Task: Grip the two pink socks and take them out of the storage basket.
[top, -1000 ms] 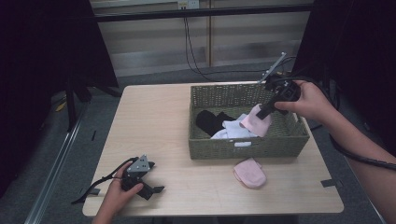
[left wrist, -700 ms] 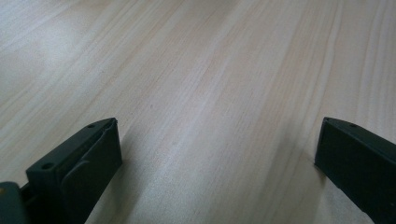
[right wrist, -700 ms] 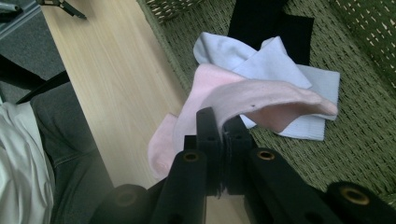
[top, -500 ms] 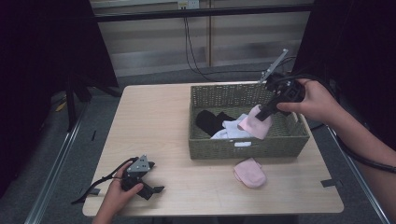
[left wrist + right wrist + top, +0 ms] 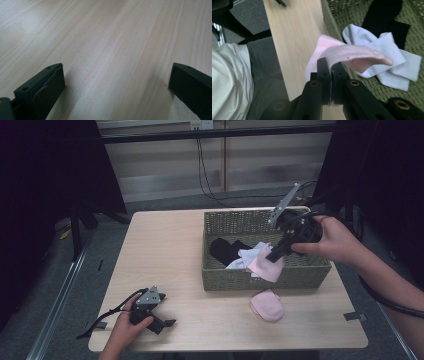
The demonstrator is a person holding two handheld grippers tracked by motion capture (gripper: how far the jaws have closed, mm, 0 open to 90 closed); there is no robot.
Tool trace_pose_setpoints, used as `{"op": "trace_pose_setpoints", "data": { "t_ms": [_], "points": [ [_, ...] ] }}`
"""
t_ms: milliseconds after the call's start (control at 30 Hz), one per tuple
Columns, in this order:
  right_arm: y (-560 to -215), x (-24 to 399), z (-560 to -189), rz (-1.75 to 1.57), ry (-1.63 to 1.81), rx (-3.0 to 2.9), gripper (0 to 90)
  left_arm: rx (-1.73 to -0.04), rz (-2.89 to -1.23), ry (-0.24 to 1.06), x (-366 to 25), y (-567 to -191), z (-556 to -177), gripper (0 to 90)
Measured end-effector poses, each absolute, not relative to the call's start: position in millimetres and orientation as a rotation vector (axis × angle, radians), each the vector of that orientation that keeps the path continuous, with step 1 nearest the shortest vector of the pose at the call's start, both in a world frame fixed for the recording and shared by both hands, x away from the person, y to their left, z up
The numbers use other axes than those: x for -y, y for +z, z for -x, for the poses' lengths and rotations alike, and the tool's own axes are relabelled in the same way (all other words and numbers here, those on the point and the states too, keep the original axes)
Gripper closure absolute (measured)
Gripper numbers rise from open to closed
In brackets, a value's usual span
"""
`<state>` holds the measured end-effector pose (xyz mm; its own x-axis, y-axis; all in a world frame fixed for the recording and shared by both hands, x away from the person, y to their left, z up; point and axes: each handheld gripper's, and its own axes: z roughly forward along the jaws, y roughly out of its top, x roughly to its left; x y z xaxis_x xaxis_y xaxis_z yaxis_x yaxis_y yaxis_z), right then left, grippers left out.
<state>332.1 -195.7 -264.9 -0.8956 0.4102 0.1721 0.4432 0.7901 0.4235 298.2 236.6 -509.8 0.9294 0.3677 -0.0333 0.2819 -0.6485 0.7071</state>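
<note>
- Lower left of the high view: the left gripper [image 5: 169,322] rests on the table [image 5: 165,255], jaws spread, seemingly parked.
- Centre right: the woven basket [image 5: 265,281] holds black and white socks [image 5: 245,257].
- Right gripper [image 5: 274,257] pinches a pink sock [image 5: 266,268] over the basket's front rim, probably to join its mate [image 5: 267,304] below.

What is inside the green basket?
Inside the basket lie a black sock and a white sock. The right hand-held gripper holds a pink sock above them. Whatever lies under the socks is covered.
</note>
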Motion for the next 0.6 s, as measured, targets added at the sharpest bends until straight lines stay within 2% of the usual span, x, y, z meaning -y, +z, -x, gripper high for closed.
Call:
{"op": "trace_pose_setpoints", "data": {
  "t_ms": [233, 600],
  "points": [
    [-271, 185, -320, 0.617, -0.719, 2.903, 87.1, -0.458, -2.315, 0.145, -237, -510, -298, 0.0],
    [-303, 165, -311, 0.542, -0.685, 2.882, 87.0, -0.460, -2.313, 0.144, -237, -510, -298, 0.0]
  ]
}}
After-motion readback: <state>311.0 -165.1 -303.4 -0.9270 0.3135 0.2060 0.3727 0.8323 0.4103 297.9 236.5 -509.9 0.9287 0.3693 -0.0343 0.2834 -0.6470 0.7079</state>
